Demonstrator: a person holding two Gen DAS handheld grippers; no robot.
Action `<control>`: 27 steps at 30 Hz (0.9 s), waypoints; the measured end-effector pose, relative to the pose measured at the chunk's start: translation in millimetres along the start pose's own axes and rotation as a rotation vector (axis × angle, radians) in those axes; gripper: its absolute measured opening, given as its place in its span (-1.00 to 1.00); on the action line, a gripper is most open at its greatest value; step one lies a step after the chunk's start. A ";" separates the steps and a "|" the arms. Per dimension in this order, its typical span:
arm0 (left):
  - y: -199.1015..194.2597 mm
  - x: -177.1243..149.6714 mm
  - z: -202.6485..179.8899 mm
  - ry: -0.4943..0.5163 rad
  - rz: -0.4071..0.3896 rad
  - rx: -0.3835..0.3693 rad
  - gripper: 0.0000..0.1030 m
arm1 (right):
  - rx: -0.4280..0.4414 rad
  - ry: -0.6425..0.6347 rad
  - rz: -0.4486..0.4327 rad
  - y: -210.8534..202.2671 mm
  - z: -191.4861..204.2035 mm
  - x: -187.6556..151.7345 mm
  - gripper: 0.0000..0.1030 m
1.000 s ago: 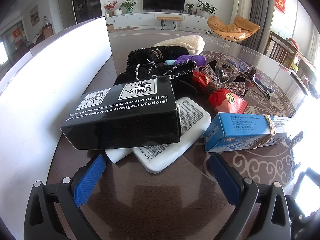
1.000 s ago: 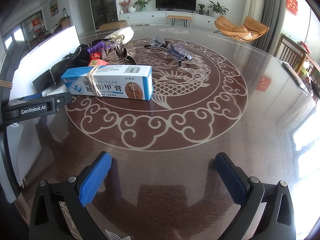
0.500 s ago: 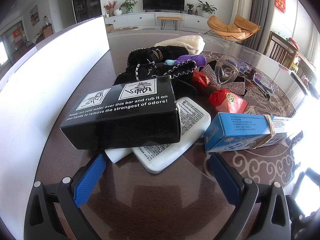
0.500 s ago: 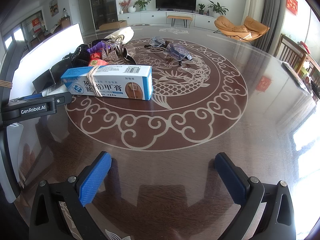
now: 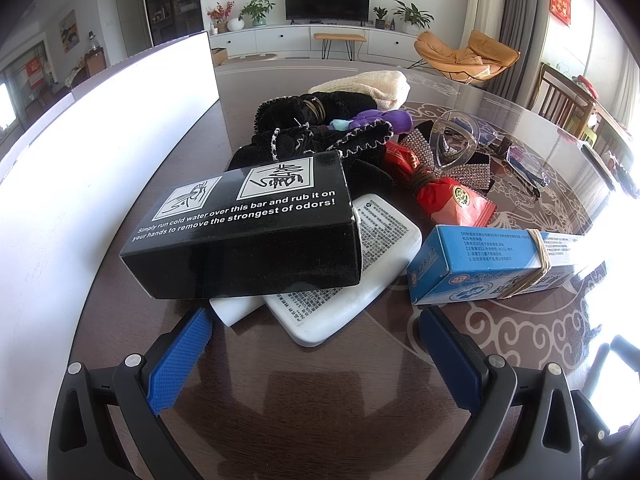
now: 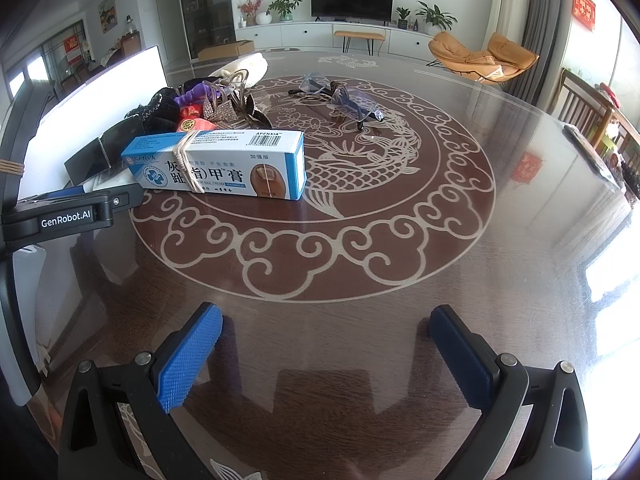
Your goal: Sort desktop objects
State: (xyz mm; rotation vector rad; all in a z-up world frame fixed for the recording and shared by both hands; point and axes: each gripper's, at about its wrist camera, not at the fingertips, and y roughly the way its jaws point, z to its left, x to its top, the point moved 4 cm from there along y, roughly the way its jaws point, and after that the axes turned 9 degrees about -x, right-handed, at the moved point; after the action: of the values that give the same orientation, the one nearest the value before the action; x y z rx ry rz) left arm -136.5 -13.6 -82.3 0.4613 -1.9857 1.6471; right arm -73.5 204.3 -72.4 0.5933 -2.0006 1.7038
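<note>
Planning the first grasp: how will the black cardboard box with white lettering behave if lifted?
The black cardboard box with white lettering looks stiff and flat-sided, so it probably won't roll. It rests tilted on the white printed slabs, so a push may slide it off. Its glossy faces could be somewhat slippery.

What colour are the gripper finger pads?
Blue, textured pads; clearest in the right wrist view.

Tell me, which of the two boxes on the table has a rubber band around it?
The blue and white box, lying flat on the table's pattern. The black box has no band and rests tilted on a white pad.
</note>
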 end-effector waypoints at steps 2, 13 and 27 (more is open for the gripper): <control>3.3 2.7 -0.2 0.000 0.000 0.000 1.00 | 0.000 0.000 0.000 -0.1 -0.2 0.0 1.00; 3.0 2.3 -0.2 0.000 0.000 0.000 1.00 | 0.000 0.000 0.000 0.0 -0.2 0.0 1.00; 2.4 0.5 -0.3 -0.008 0.000 0.009 1.00 | 0.000 0.000 0.000 0.1 -0.1 0.0 1.00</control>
State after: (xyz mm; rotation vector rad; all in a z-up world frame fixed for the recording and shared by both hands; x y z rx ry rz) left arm -138.2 -12.7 -83.9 0.4721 -1.9852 1.6571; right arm -73.5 204.3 -72.4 0.5930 -2.0006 1.7041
